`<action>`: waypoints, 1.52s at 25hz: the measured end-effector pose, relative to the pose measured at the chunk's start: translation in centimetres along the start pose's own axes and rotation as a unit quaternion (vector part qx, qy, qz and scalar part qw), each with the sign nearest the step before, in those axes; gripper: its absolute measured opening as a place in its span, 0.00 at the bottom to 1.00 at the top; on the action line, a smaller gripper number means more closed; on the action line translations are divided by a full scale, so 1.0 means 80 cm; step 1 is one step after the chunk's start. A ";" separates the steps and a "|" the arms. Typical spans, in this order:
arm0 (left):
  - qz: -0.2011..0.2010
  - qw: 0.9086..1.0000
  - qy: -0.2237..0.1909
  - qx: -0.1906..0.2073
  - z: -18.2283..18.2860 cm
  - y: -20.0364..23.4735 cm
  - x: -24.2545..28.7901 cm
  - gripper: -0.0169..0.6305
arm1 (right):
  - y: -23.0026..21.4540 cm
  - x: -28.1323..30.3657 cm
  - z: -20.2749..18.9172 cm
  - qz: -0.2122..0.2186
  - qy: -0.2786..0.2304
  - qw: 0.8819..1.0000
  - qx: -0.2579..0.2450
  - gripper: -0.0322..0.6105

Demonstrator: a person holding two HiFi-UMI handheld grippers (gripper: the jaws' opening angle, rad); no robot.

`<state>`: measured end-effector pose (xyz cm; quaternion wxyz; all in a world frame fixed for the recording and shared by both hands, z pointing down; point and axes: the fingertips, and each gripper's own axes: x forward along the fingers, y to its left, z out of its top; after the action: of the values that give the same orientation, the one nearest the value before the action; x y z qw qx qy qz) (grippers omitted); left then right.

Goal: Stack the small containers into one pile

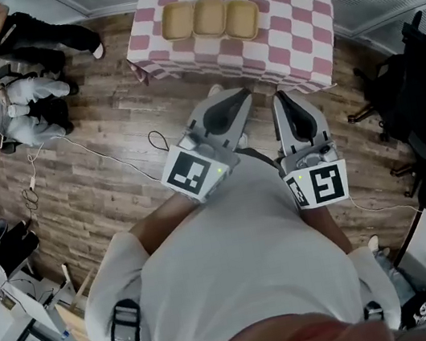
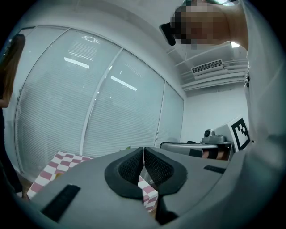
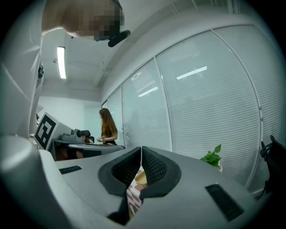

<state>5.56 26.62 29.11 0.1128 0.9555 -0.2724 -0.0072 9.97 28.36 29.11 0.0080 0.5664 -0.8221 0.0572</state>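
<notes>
The head view shows three small containers (image 1: 210, 17) in a row on the checkered tabletop (image 1: 295, 37), the right gripper view only one of them; the left hand-held gripper (image 1: 234, 98) and right hand-held gripper (image 1: 283, 101) hang short of that tabletop, jaws pressed together, empty.

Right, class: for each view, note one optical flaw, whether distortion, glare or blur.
Head view: fisheye bends the wooden floorboards near the edges, the three tan square containers stay sharp. Left gripper view: dark corners, light strips reflected in the glass wall with blinds. Right gripper view: a bright ceiling lamp glares.
</notes>
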 end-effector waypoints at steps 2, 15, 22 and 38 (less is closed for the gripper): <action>0.001 1.000 -0.001 -0.001 0.002 0.015 0.005 0.08 | -0.001 0.015 0.000 0.002 0.001 1.000 -0.001 0.10; -0.009 1.000 -0.009 0.004 0.039 0.165 0.071 0.08 | -0.030 0.187 0.012 0.012 0.017 1.000 -0.022 0.10; -0.017 1.000 -0.002 -0.005 0.054 0.240 0.097 0.08 | -0.041 0.269 0.014 0.005 0.028 0.999 -0.023 0.10; -0.023 1.000 0.011 -0.008 0.063 0.293 0.148 0.08 | -0.082 0.327 0.017 -0.017 0.036 0.999 -0.024 0.10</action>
<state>3.10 0.01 29.88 0.1232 0.9606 -0.2491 -0.0015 6.79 1.54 30.36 0.0524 0.5778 -0.8124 0.0580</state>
